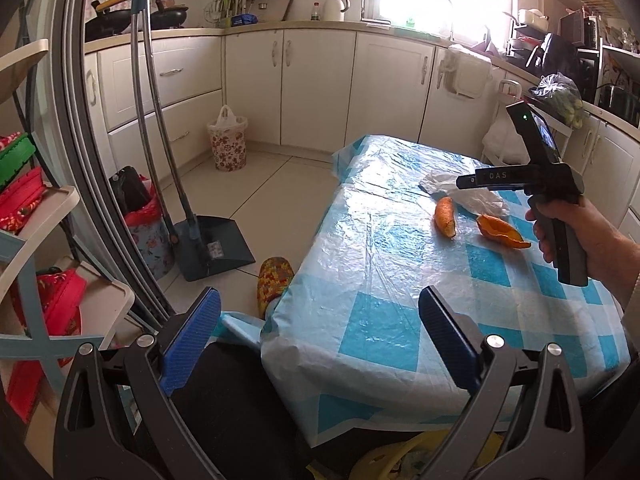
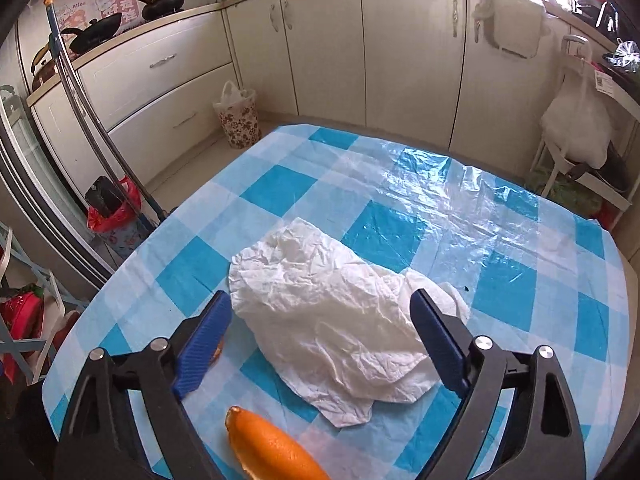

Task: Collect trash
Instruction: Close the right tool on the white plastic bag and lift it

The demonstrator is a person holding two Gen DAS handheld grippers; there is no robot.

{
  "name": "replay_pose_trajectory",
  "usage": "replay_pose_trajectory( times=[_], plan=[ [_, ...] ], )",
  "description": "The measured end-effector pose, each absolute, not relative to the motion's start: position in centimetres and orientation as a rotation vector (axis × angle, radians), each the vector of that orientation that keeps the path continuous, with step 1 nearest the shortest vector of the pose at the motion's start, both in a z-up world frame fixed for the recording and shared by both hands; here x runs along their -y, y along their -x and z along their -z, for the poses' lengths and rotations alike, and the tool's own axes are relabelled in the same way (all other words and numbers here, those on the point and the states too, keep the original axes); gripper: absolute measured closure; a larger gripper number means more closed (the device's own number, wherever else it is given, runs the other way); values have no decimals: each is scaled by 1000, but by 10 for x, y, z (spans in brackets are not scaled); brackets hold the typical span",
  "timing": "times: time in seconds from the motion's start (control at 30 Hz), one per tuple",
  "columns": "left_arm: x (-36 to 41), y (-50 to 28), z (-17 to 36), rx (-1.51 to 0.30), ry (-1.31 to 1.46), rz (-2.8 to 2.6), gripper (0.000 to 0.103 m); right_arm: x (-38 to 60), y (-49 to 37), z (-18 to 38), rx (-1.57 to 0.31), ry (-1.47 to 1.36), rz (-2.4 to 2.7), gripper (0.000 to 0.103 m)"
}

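The right gripper (image 2: 320, 344) hung wide open, its fingers either side of a crumpled white plastic bag (image 2: 328, 320) lying on the blue-checked surface (image 2: 520, 240). Two orange peels (image 1: 446, 216) (image 1: 502, 232) lay just beside the bag. The left gripper (image 1: 320, 344) was spread open and empty over the surface's near edge, well apart from the trash
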State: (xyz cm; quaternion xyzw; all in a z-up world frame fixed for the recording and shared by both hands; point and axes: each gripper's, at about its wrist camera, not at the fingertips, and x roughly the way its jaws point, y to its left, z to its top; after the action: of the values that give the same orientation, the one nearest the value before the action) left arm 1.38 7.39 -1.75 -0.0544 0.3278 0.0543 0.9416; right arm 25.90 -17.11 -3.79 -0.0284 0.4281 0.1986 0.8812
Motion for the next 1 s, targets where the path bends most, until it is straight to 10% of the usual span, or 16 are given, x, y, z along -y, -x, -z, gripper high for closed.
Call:
replay_pose_trajectory(
  times=[0.17,0.43,0.67,0.7,0.77,1.0],
  plan=[
    [-72,-13,19,-671,111,-106,7,169,-256,42,-927,72,-450,78],
    [-70,-6,18,-669,101,-108,7,173,-237,10,-833,30,-489,100],
    [-67,-5,17,-674,89,-107,7,187,-232,-13,-791,-62,-505,97],
    [-67,-5,19,-679,83,-106,7,186,-235,-8,-807,-46,-483,86],
    [-65,-5,21,-685,73,-103,7,181,-241,6,-822,-29,-444,31],
    [-69,-12,30,-714,90,-110,7,148,-262,40,-885,114,-390,31]
  ],
)
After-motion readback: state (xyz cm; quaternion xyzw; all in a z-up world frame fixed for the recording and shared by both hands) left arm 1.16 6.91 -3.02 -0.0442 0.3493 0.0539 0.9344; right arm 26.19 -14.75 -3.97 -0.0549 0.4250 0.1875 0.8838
